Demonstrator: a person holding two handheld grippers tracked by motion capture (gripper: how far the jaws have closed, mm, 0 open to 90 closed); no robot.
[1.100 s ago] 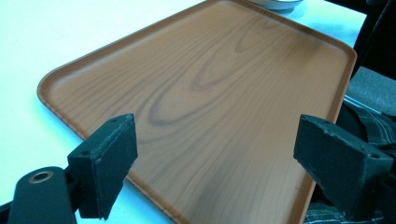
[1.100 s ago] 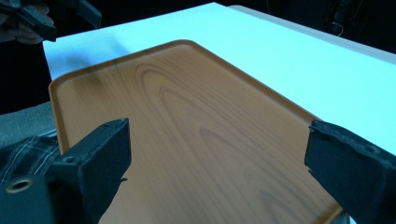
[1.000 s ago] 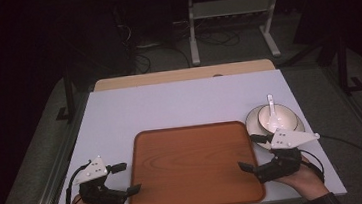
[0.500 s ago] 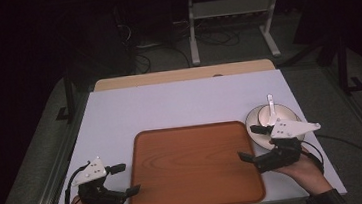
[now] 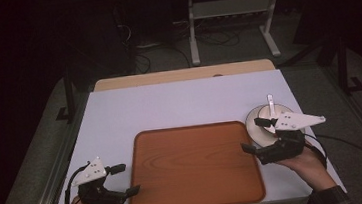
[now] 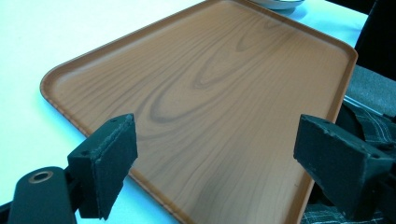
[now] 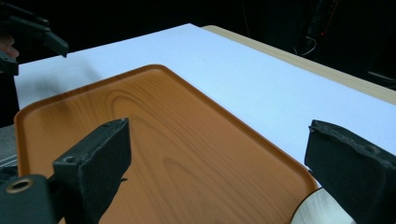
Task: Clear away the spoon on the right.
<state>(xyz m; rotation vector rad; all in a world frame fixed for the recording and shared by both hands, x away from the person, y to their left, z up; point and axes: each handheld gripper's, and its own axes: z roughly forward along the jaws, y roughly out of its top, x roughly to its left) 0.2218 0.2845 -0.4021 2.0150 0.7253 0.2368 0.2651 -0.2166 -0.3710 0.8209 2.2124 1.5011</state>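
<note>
A brown wood-grain tray [image 5: 195, 166] lies flat at the near middle of the white table top [image 5: 189, 101], with nothing on it. My left gripper [image 5: 128, 178] is open at the tray's near left corner, jaws pointing right. In the left gripper view the left gripper [image 6: 215, 158] hangs just over the tray [image 6: 210, 79]. My right gripper [image 5: 251, 135] is open at the tray's right edge, jaws pointing left. A white bowl [image 5: 261, 119] holding a white spoon [image 5: 271, 102] sits right behind it, partly covered. In the right gripper view the right gripper [image 7: 224, 163] frames the tray [image 7: 154, 140].
A strip of bare wood [image 5: 181, 75] runs along the table's far edge. A metal stand [image 5: 230, 12] and cables sit on the dark floor beyond. The bowl's rim [image 7: 313, 210] shows low right in the right gripper view, and the left gripper [image 7: 28, 32] far off.
My right gripper has lifted and moved away from the person along the tray's right edge, now overlapping the bowl. It stays open. The left gripper has not moved.
</note>
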